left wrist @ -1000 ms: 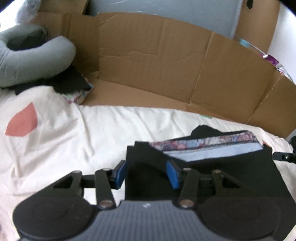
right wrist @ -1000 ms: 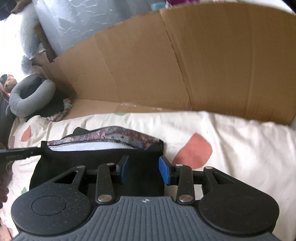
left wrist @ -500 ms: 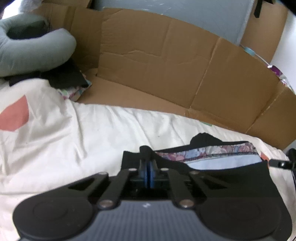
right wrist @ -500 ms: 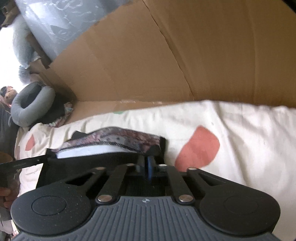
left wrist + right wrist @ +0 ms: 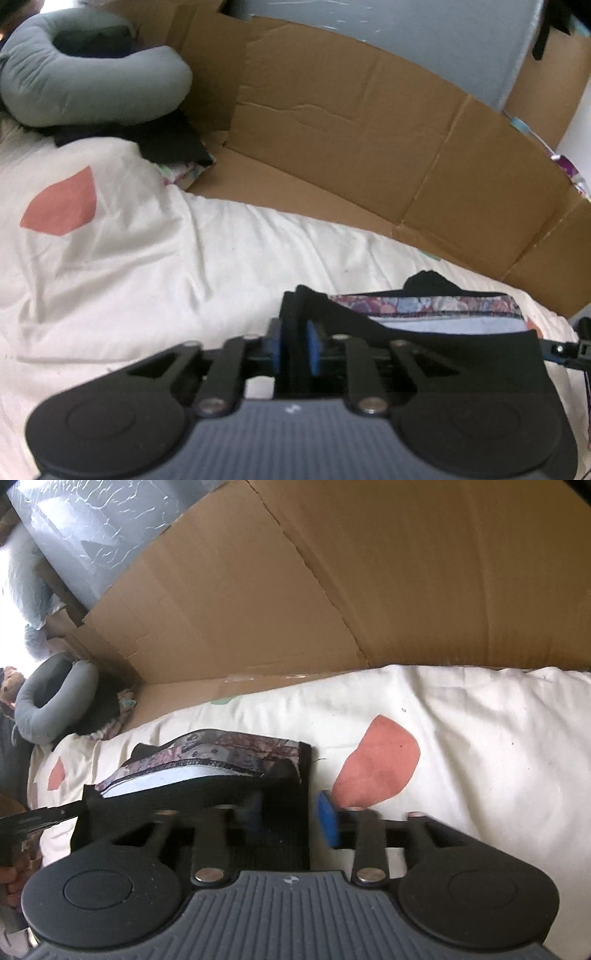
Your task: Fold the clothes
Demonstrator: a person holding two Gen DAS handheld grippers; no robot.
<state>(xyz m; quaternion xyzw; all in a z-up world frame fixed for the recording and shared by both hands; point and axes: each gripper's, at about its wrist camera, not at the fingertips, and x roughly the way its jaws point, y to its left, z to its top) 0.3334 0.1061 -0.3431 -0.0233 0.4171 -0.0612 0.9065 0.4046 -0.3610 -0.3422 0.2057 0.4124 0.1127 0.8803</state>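
Pinching the near left corner of the black garment (image 5: 461, 354), the left tongs (image 5: 295, 345) have their blue pads nearly together with a fold of dark cloth between them. On the other side, the right tongs (image 5: 290, 818) stand spread apart, straddling the garment's right edge without clamping it; the right pad sits over the bedsheet. The garment lies folded flat on the cream bedsheet (image 5: 221, 266), its floral waistband (image 5: 236, 746) and pale lining showing along the far edge. A coral patch (image 5: 376, 764) on the sheet lies just right of it. Beyond stands a cardboard wall (image 5: 332, 590), with a grey curved pillow (image 5: 88, 85) at far left
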